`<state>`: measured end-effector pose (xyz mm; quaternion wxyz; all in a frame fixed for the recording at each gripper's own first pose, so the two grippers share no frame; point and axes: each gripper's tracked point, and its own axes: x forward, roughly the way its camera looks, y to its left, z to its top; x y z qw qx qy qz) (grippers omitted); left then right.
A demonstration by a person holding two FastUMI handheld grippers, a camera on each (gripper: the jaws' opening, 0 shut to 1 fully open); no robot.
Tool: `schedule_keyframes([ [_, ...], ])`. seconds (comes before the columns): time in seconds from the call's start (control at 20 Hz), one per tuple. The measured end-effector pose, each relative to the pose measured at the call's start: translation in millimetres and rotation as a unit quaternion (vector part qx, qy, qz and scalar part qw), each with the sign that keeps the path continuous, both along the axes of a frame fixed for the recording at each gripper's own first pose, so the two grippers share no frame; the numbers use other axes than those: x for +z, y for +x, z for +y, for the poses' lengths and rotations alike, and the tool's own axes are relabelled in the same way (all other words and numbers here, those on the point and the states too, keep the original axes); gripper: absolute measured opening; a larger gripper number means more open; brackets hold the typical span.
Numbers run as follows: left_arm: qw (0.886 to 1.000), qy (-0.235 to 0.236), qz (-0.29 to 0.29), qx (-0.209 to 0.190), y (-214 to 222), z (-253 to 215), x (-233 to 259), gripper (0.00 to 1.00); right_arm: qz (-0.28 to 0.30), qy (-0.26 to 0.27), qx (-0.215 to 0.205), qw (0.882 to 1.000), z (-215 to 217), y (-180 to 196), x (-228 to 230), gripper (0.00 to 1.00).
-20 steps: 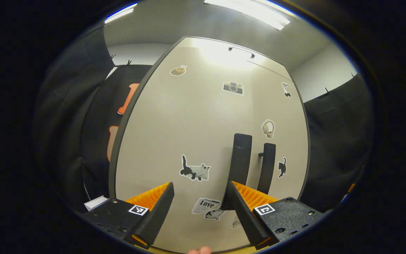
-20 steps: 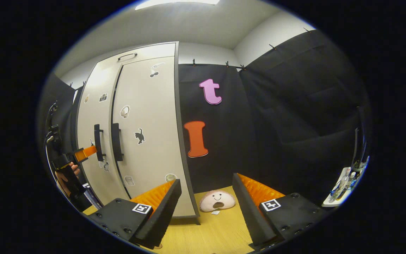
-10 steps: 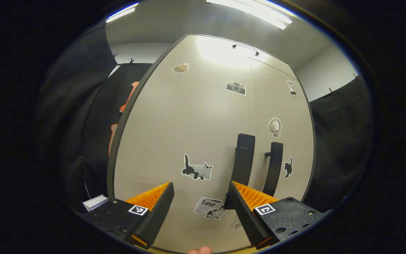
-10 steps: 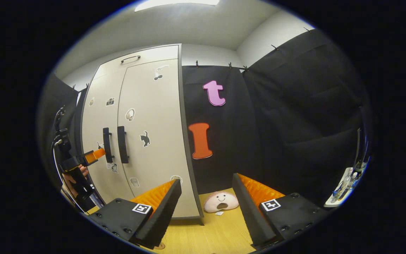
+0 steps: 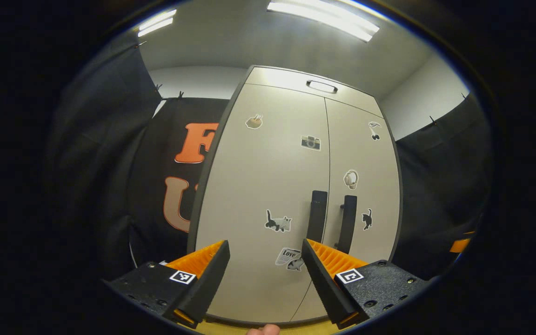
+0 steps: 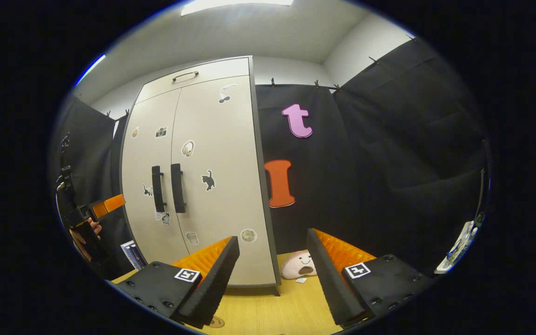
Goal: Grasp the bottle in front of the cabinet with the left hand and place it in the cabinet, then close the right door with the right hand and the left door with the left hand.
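Note:
The tall beige cabinet (image 5: 296, 186) stands ahead with both doors shut flat, stickers on them. Its two dark vertical handles (image 5: 317, 216) sit side by side at the middle seam. My left gripper (image 5: 263, 279) is open and holds nothing, a short way back from the left door. In the right gripper view the cabinet (image 6: 203, 177) is at the left, doors shut, handles (image 6: 157, 188) together. My right gripper (image 6: 272, 274) is open and holds nothing, aimed at the cabinet's right edge. The left gripper (image 6: 103, 207), held in a hand, hangs off the cabinet's left side.
A pale plush toy with a face (image 6: 298, 266) lies on the wooden floor (image 6: 268, 311) to the right of the cabinet. A small book-like object (image 6: 133, 253) leans by the cabinet's lower left. A white tray with small bottles (image 6: 458, 242) sits at the far right.
The left gripper has drawn back from the left door, so the whole cabinet now shows. The right gripper view has shifted slightly, with the cabinet further right in it.

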<state>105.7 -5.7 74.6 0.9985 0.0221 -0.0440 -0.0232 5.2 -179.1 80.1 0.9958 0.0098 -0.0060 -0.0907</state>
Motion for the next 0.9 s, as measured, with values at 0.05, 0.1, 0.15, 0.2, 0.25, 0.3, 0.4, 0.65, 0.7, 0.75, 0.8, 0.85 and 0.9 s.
schedule_keyframes([
  [0.05, 1.000, 0.000, -0.001, 0.003, -11.4, 3.4, 0.7, 0.94, 0.001, 0.003, 0.008, 1.000, 5.3, 1.5, -1.8, 0.97],
  [0.1, 1.000, 0.000, -0.002, 0.009, -22.1, 7.2, 1.4, 0.94, 0.002, 0.006, 0.018, 1.000, 11.5, 3.0, -2.8, 0.97],
  [0.15, 1.000, -0.002, -0.002, 0.017, -32.4, 13.0, 1.1, 0.94, 0.003, 0.007, 0.026, 1.000, 16.6, 4.3, -4.5, 0.97],
  [0.2, 1.000, -0.004, -0.001, 0.024, -43.3, 17.6, 1.0, 0.94, 0.005, 0.007, 0.032, 0.999, 21.5, 4.8, -5.5, 0.97],
  [0.25, 0.999, -0.007, 0.001, 0.031, -53.5, 22.1, -0.2, 0.94, 0.006, 0.005, 0.038, 0.999, 26.0, 6.1, -6.6, 0.97],
  [0.3, 0.999, -0.008, 0.005, 0.039, -63.3, 26.6, -2.1, 0.94, 0.006, 0.005, 0.044, 0.999, 30.0, 6.4, -7.9, 0.97],
  [0.4, 0.998, -0.005, 0.006, 0.055, -81.2, 36.8, -5.2, 0.95, 0.008, 0.010, 0.055, 0.998, 38.8, 7.5, -11.1, 0.97],
  [0.65, 0.995, 0.008, 0.016, 0.100, -117.8, 56.8, -18.7, 0.94, 0.018, 0.013, 0.065, 0.998, 46.2, 6.3, -20.4, 0.97],
  [0.7, 0.995, 0.004, 0.018, 0.102, -122.9, 56.2, -19.9, 0.94, 0.018, 0.012, 0.066, 0.998, 46.4, 4.8, -22.1, 0.97],
  [0.75, 0.995, 0.001, 0.018, 0.102, -126.4, 55.5, -21.5, 0.94, 0.018, 0.009, 0.064, 0.998, 46.4, 4.6, -23.8, 0.97],
  [0.8, 0.995, 0.001, 0.017, 0.103, -128.0, 55.6, -21.7, 0.94, 0.018, 0.007, 0.064, 0.998, 46.1, 3.4, -25.6, 0.97],
  [0.85, 0.994, 0.004, 0.015, 0.106, -130.9, 55.4, -21.5, 0.94, 0.017, 0.005, 0.066, 0.998, 47.2, 2.5, -26.7, 0.97],
  [0.9, 0.994, 0.007, 0.013, 0.108, -133.9, 56.0, -21.0, 0.94, 0.016, 0.003, 0.068, 0.998, 49.1, 0.5, -27.9, 0.97],
])
